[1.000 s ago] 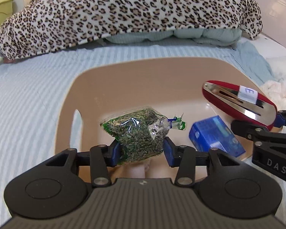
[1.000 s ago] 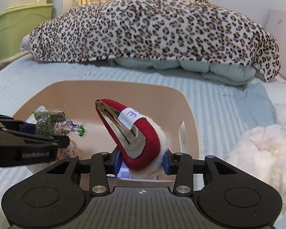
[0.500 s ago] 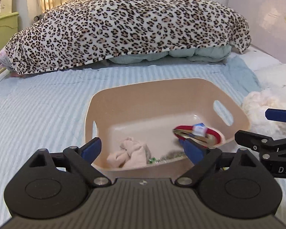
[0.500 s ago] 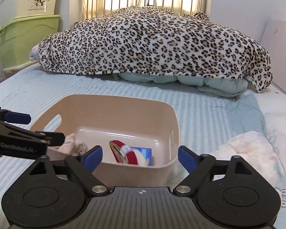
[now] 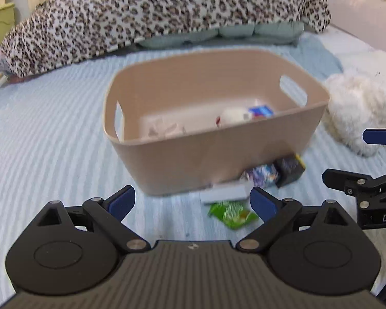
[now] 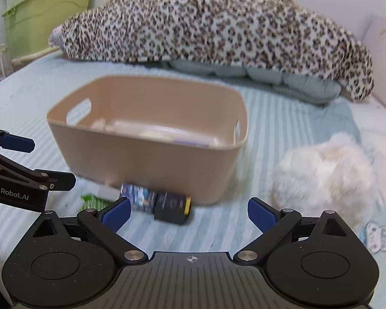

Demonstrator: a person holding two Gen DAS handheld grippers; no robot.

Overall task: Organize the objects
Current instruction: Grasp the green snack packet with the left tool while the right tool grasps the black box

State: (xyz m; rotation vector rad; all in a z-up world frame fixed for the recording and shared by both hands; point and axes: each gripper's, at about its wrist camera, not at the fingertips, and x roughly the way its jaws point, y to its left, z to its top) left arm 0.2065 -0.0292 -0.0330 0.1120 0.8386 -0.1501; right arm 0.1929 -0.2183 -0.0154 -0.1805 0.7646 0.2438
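A beige plastic basket [image 5: 182,159] [image 6: 151,159] sits on the striped bed. Inside it I see a blue box [image 5: 260,110], a white fluffy piece and a pale cloth, all blurred. On the bed in front of the basket lie a green packet [image 5: 231,212] [image 6: 91,199], a grey flat box [image 5: 225,192], a blue patterned box [image 5: 262,175] [image 6: 139,197] and a black box [image 5: 290,171] [image 6: 171,208]. My left gripper [image 5: 192,203] is open and empty, just short of these items. My right gripper [image 6: 189,212] is open and empty, near the black box.
A leopard-print duvet [image 5: 154,15] [image 6: 218,25] lies heaped across the far side of the bed. A white fluffy toy [image 5: 360,108] [image 6: 324,170] lies right of the basket. Green storage bins [image 6: 43,18] stand at the far left.
Both grippers let go of the herb bag and the red hair clip into the basket, opened, and pulled back and down. The small items in front of the basket have come into view.
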